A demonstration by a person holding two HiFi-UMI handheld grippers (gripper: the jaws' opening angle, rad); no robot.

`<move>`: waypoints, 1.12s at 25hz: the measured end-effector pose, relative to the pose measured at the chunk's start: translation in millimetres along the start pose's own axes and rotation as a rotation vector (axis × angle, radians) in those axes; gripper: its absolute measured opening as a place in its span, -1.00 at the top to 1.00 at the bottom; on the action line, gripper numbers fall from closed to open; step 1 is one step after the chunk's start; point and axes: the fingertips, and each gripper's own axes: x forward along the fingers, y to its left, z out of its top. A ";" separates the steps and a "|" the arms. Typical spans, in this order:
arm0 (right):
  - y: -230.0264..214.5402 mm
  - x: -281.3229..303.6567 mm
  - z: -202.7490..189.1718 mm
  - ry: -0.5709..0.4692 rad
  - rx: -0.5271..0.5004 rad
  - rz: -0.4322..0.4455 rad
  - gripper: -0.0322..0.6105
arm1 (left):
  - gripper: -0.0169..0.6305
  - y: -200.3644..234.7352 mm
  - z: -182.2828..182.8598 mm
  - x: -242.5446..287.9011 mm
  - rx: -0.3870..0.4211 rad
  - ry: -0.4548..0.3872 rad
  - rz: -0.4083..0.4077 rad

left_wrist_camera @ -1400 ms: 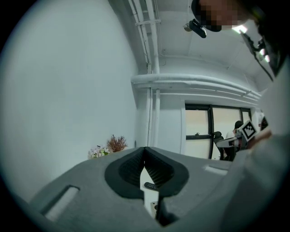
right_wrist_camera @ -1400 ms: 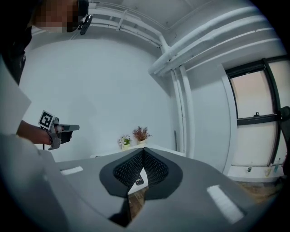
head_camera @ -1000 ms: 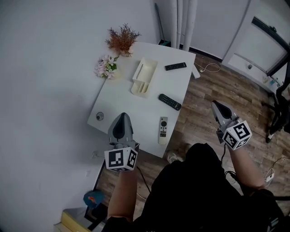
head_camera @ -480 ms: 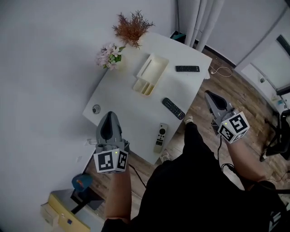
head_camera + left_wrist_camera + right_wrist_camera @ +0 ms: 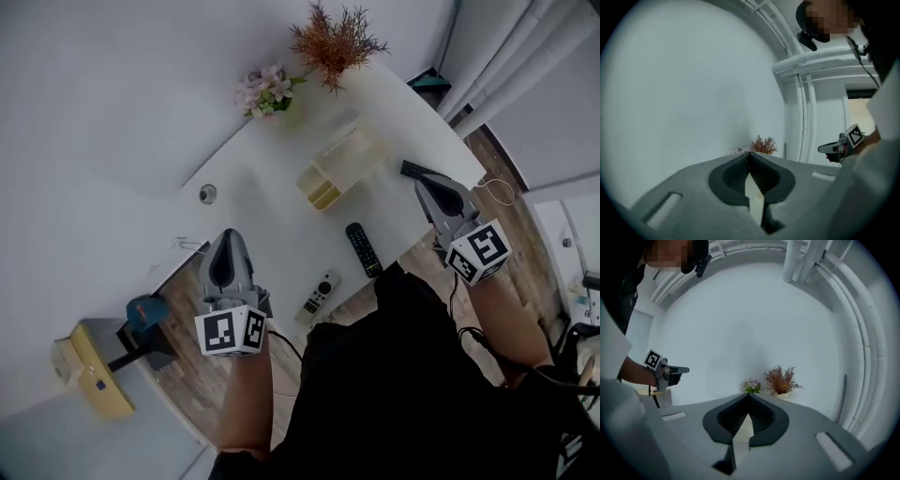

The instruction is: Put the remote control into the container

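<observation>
White table (image 5: 267, 220), cream container (image 5: 342, 167), perhaps wood floor (image 5: 187, 370)

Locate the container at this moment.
In the head view the container lies on the table, upper centre, with the flowers beyond it and a black remote nearer the person.

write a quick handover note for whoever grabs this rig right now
Left claw: shut, empty, at the table's near edge.
Right claw: shut, empty, at the table's other side.
Things: the cream container sits mid-table with no remote in it. On the table outside it lie the white remote, the black remote and the second black remote, which is partly hidden behind the right claw.
Done: nothing yet.
Left: open a claw, grip a remote, put it in the container.
</observation>
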 end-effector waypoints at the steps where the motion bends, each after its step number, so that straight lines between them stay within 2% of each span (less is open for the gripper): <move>1: -1.9 8.6 2.1 0.005 -0.003 0.035 0.89 | 0.95 -1.3 2.9 0.4 -0.002 -0.001 0.025; 6: -7.8 43.2 3.5 0.055 -0.048 0.213 0.89 | 0.95 -8.5 14.7 -8.6 -0.018 -0.023 0.172; 11: 13.9 59.4 1.9 0.099 -0.090 0.407 0.89 | 0.95 -9.9 8.2 -35.5 -0.047 -0.017 0.349; 17: 51.3 69.8 4.3 0.122 -0.100 0.582 0.89 | 0.95 -24.6 16.4 -69.2 -0.058 -0.019 0.456; 21: 68.1 75.0 -3.8 0.143 -0.100 0.616 0.89 | 0.95 -38.9 9.7 -78.2 -0.054 0.004 0.455; 24: 80.2 72.8 -13.7 0.172 -0.077 0.612 0.89 | 0.95 -54.7 -8.5 -72.1 -0.044 0.045 0.398; 28: 91.4 68.6 -32.1 0.209 -0.063 0.603 0.89 | 0.95 -66.2 -38.4 -58.4 -0.083 0.086 0.336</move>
